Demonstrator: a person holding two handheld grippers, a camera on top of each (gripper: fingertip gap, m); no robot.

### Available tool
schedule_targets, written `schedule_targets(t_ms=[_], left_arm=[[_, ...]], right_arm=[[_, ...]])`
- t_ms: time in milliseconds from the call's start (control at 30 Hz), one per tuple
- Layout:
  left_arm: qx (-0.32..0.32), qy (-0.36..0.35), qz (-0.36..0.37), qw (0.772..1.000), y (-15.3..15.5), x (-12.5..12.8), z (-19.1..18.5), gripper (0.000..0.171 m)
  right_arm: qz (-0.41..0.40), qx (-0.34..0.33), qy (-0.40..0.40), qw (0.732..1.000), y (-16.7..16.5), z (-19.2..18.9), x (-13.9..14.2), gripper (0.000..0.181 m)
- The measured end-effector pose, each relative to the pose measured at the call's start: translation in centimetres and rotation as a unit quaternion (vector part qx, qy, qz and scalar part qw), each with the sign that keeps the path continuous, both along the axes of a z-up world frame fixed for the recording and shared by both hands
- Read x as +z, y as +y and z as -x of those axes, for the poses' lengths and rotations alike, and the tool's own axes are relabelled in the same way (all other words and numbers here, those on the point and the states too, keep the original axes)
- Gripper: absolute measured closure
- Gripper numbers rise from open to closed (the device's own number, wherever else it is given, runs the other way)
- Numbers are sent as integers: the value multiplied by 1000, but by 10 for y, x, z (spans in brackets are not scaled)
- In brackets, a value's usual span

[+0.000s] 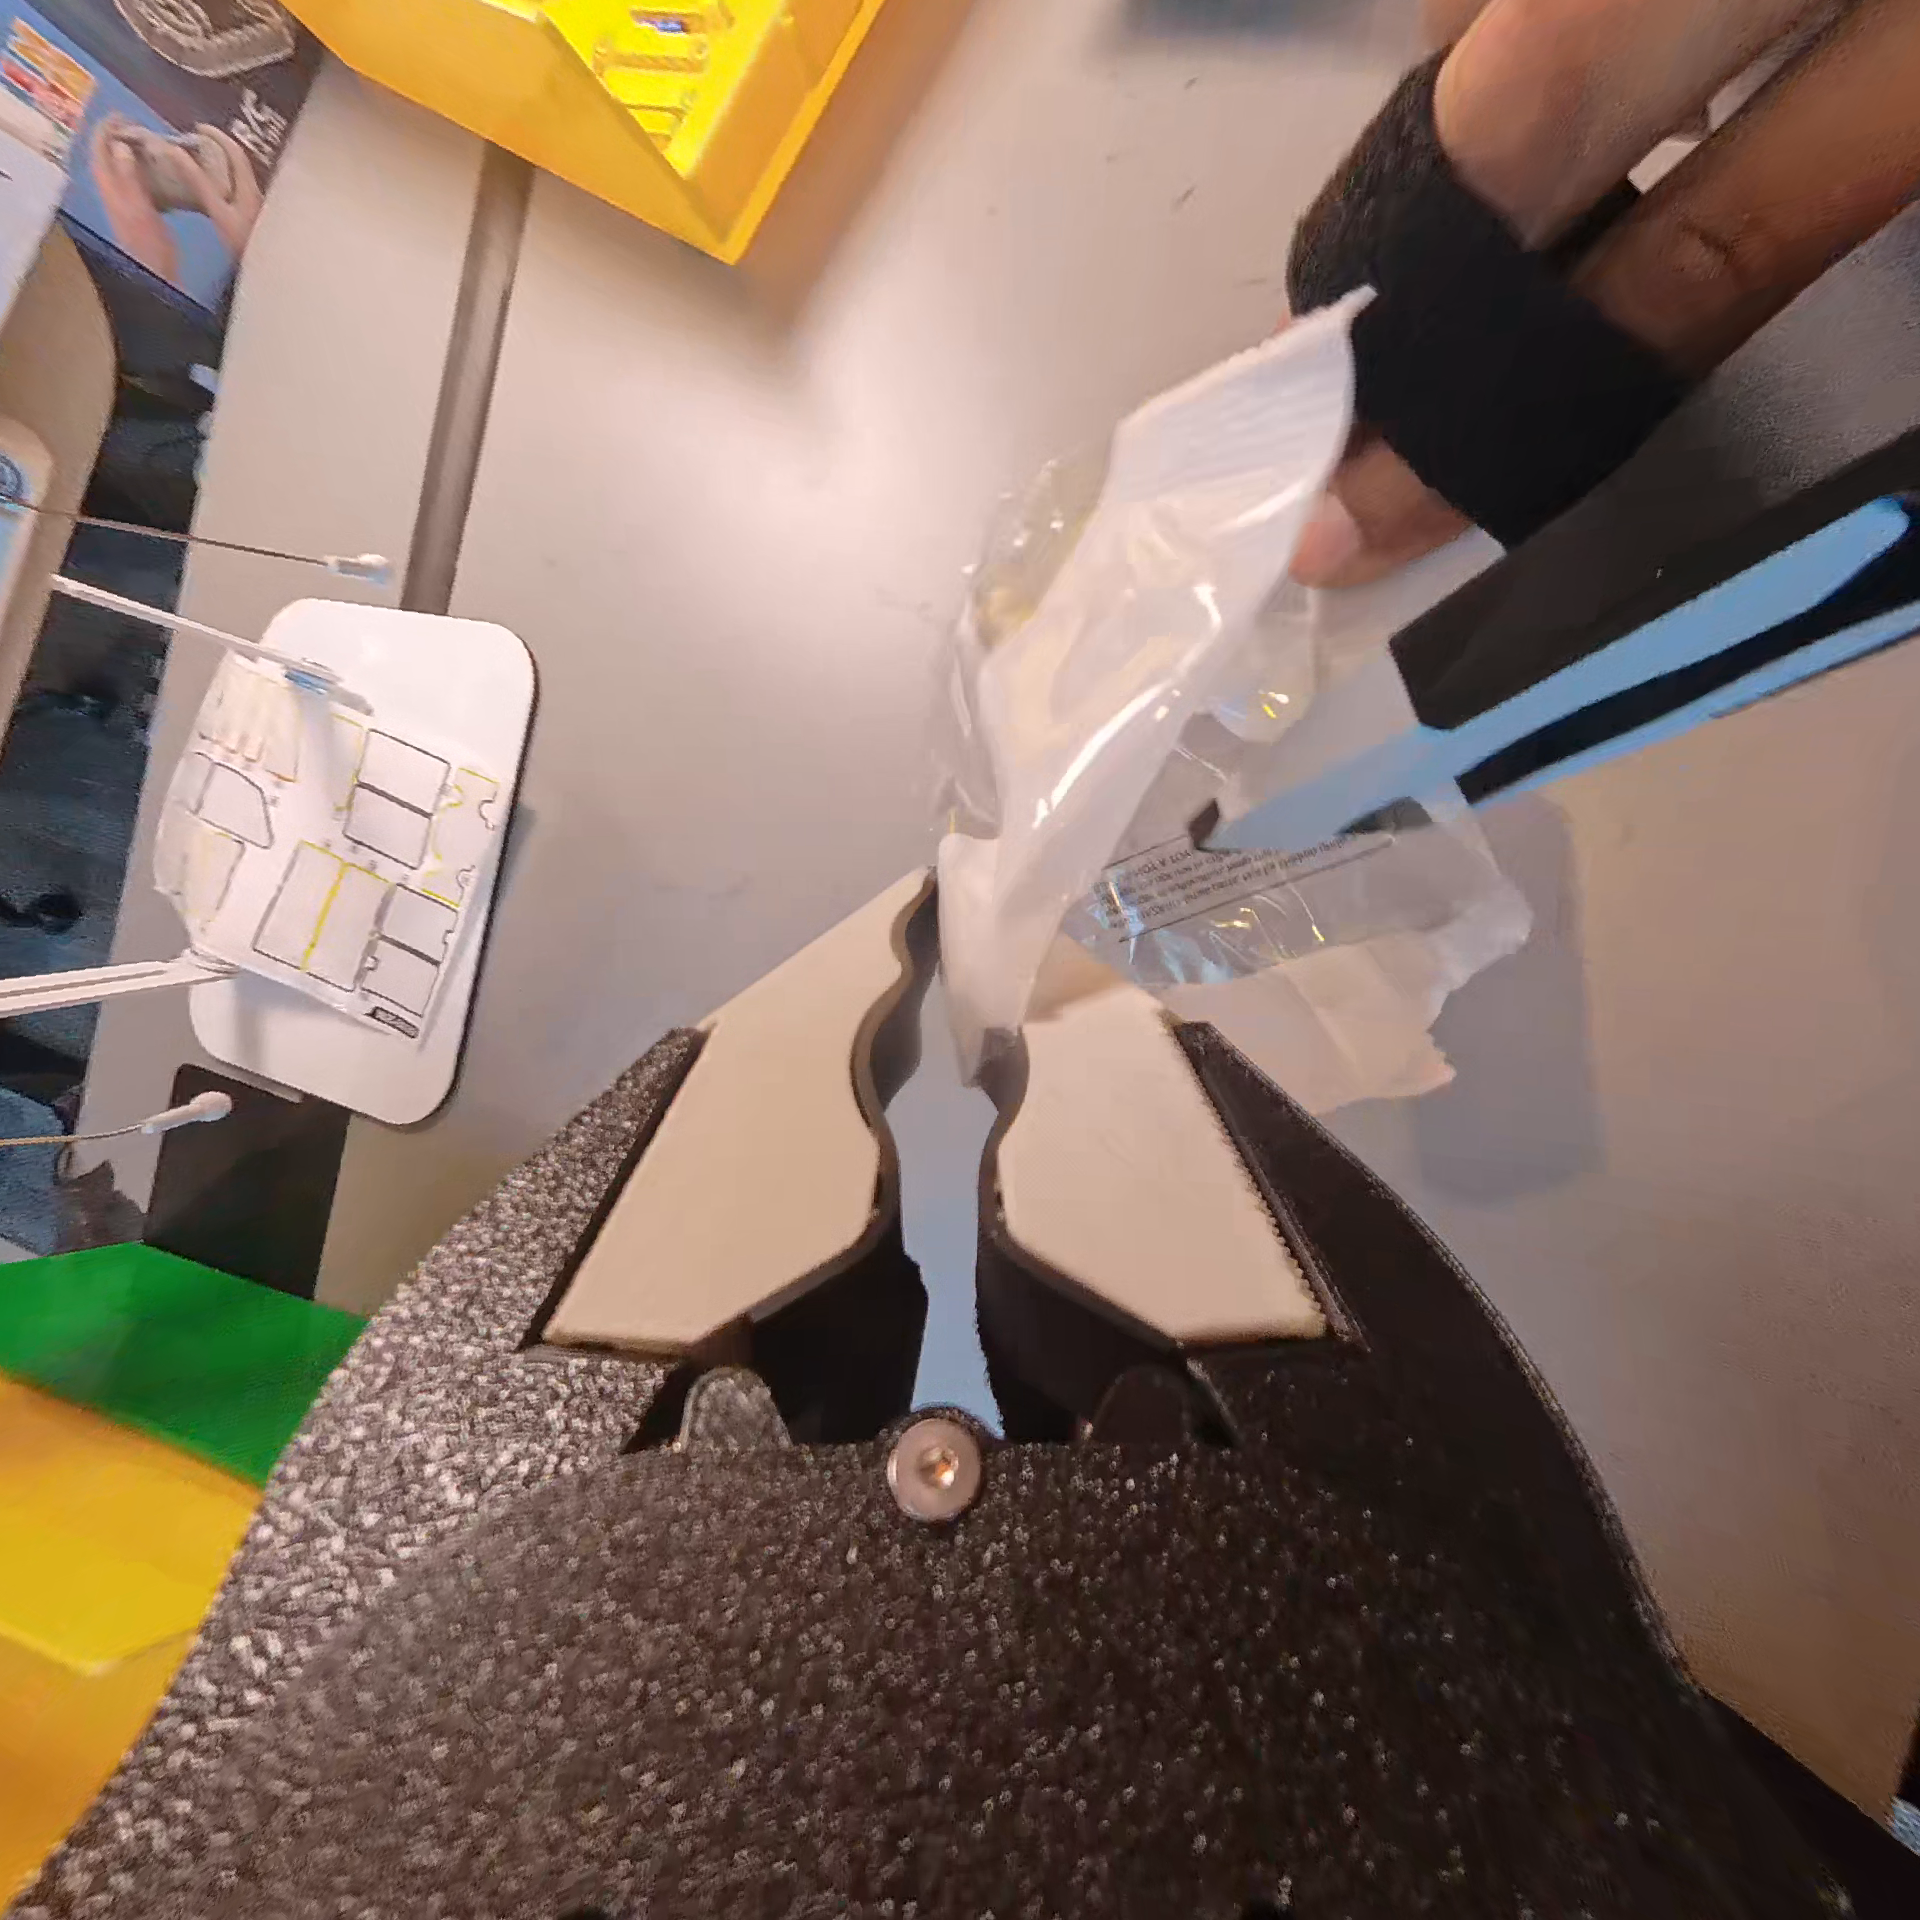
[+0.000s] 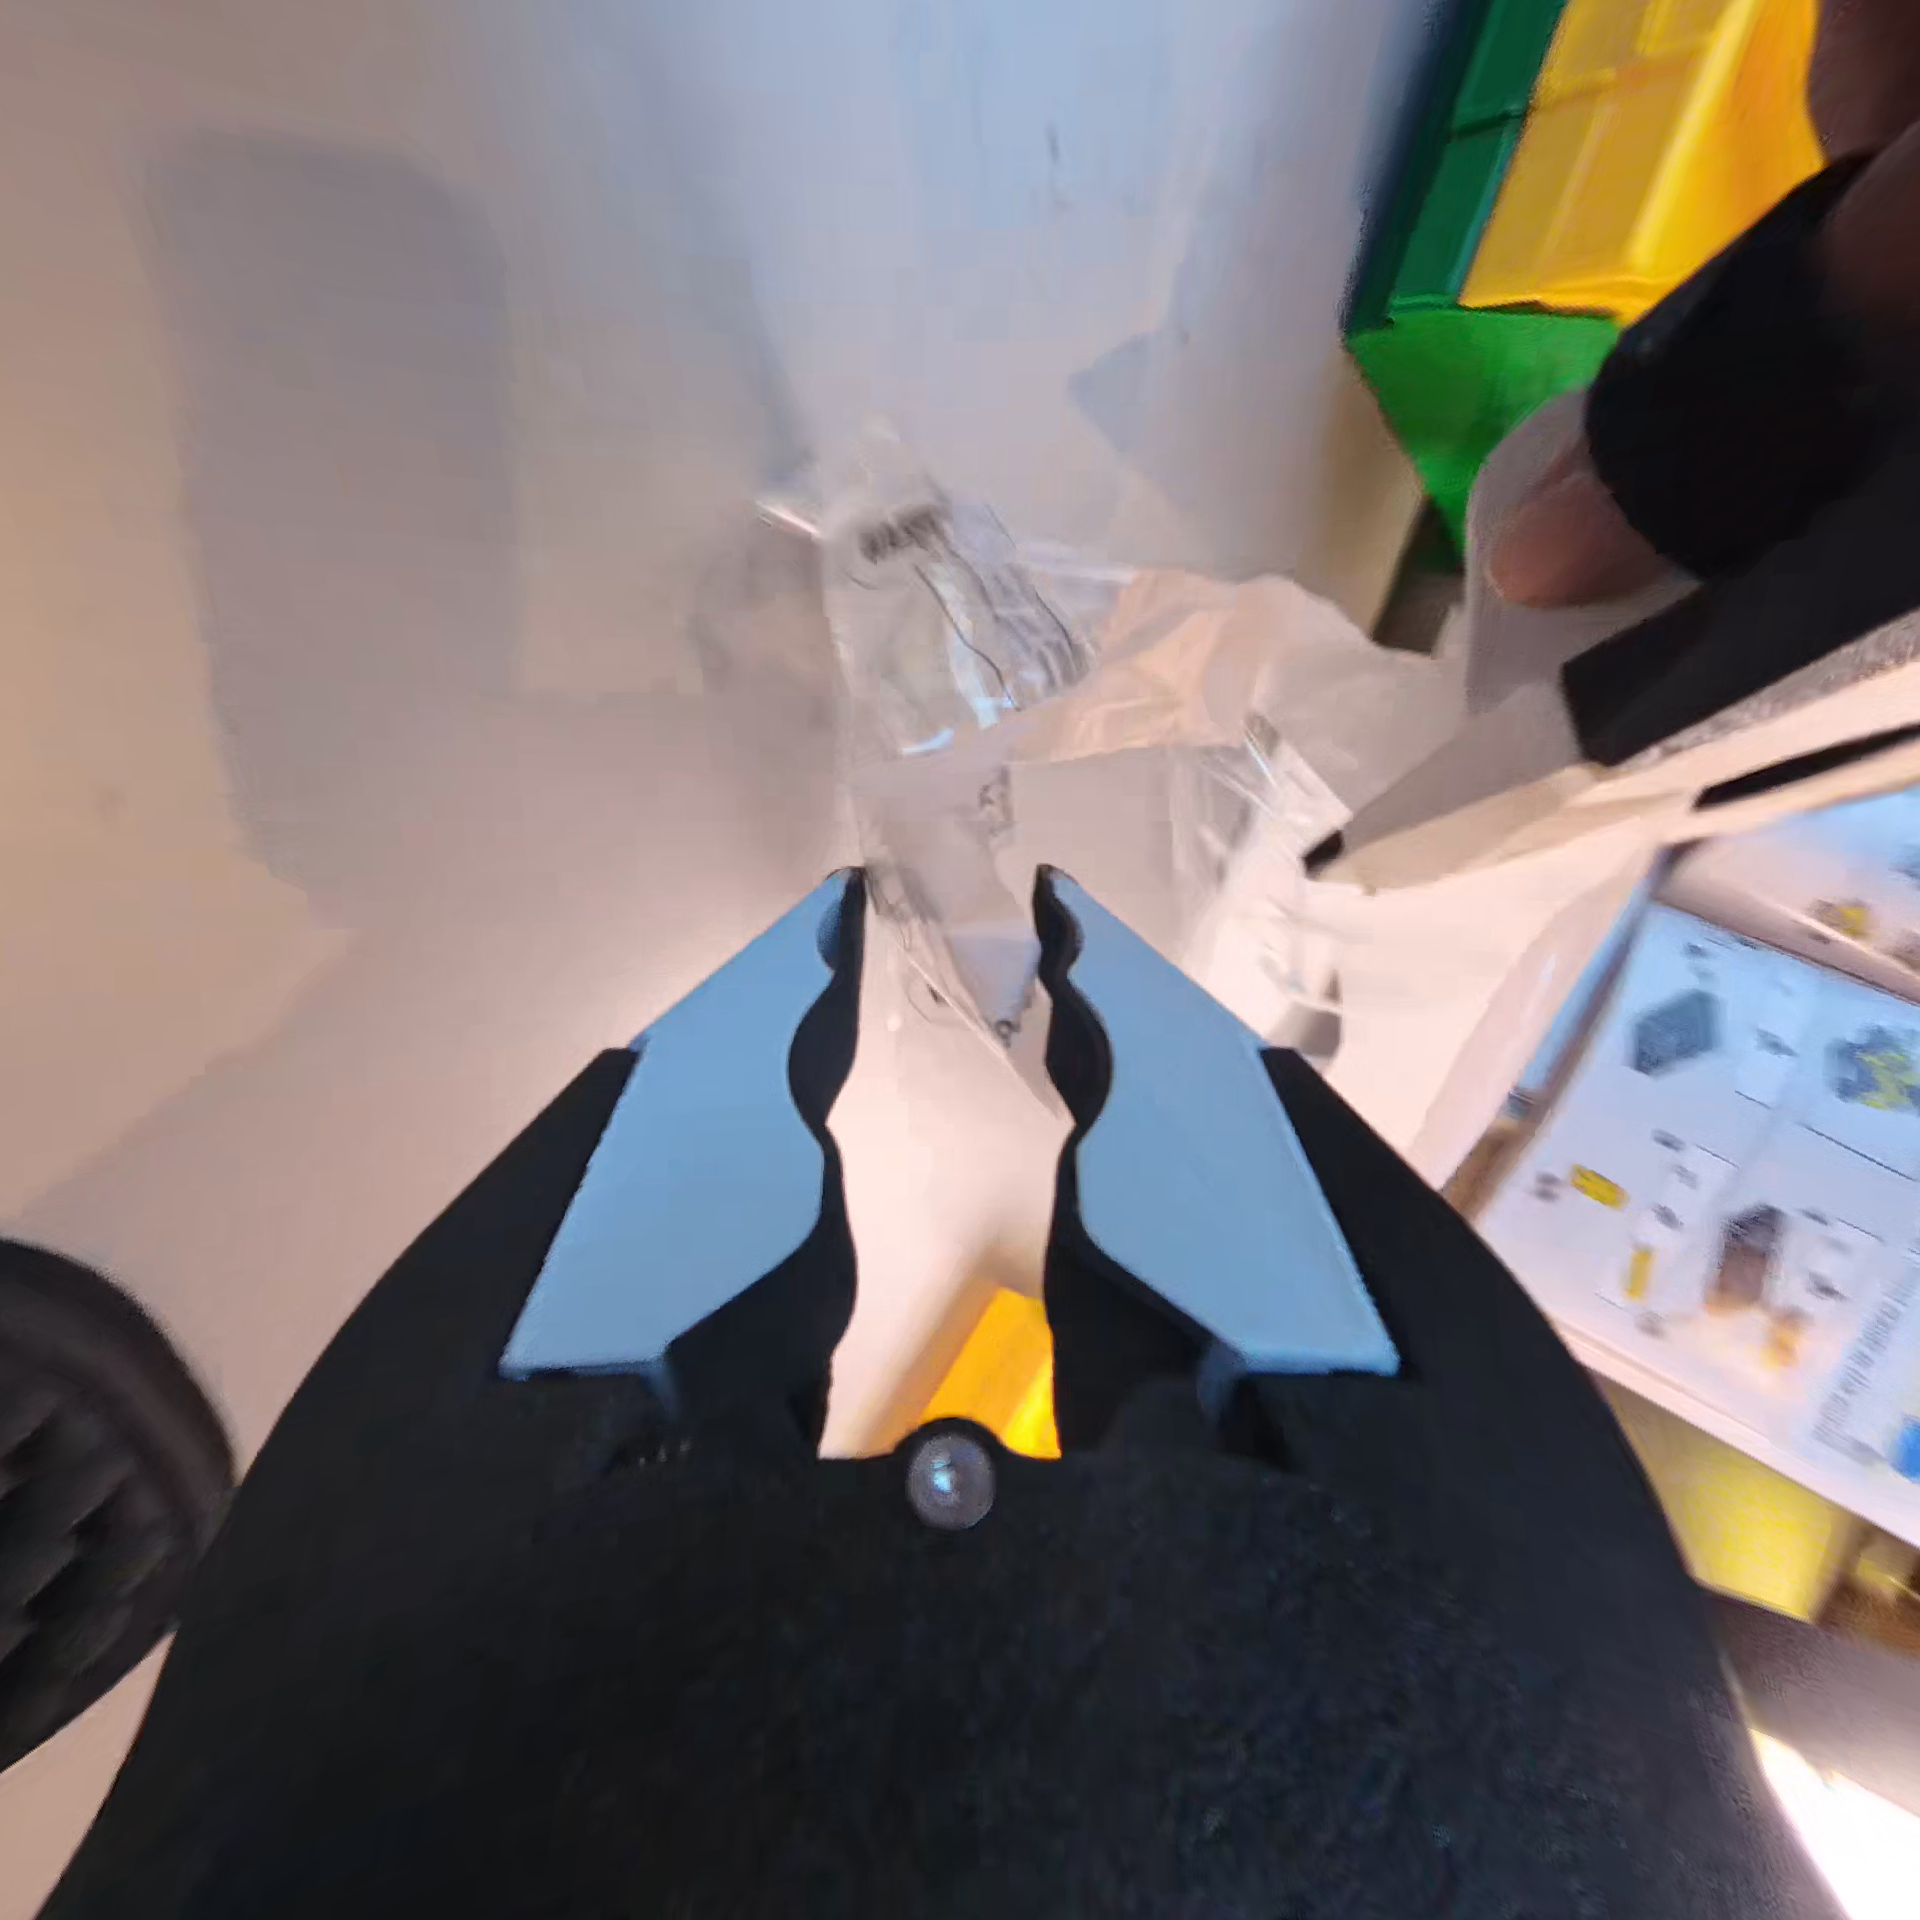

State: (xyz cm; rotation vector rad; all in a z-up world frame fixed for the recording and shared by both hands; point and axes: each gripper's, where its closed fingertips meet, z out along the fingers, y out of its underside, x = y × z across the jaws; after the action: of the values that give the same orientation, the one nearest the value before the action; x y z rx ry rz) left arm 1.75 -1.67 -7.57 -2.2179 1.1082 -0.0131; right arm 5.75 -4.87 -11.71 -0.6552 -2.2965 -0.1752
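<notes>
A crumpled clear plastic bag (image 1: 1091,675) with a printed strip hangs above the pale table (image 1: 727,520). My left gripper (image 1: 1003,956) is closed to a narrow gap and pinches the bag's bunched white end between its fingertips. My right gripper (image 2: 948,883) is open, with its fingers on either side of the bag's clear part (image 2: 935,665). In the left wrist view, the right gripper (image 1: 1210,831) comes in from the upper right, held by a hand in a black fingerless glove (image 1: 1475,364). In the right wrist view, the left gripper (image 2: 1325,857) comes in from the right.
A yellow bin (image 1: 623,104) stands at the far side. A green and yellow bin (image 1: 156,1351) is close on the left and also shows in the right wrist view (image 2: 1475,416). A white board with a clipped diagram sheet (image 1: 364,852) lies left. A printed booklet (image 2: 1766,1143) lies right.
</notes>
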Motion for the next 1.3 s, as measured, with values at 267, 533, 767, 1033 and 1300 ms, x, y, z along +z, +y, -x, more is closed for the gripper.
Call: schedule_targets(t_ms=[267, 533, 767, 1033, 1300], left_arm=[[-29, -103, 90, 990, -14, -17, -26, 171], [28, -40, 100, 994, -13, -37, -26, 137], [21, 128, 23, 991, 17, -54, 1, 171], [22, 135, -15, 990, 46, -31, 17, 171], [9, 42, 56, 997, 22, -35, 20, 171]], right_arm=[[-113, -9, 45, 993, 22, 11, -37, 150], [-150, -33, 35, 987, 26, 20, -33, 181], [-175, -48, 25, 983, 33, 34, -26, 181], [-36, -85, -233, 968, 19, -19, -63, 181], [96, -33, -82, 991, -14, -6, -34, 145]])
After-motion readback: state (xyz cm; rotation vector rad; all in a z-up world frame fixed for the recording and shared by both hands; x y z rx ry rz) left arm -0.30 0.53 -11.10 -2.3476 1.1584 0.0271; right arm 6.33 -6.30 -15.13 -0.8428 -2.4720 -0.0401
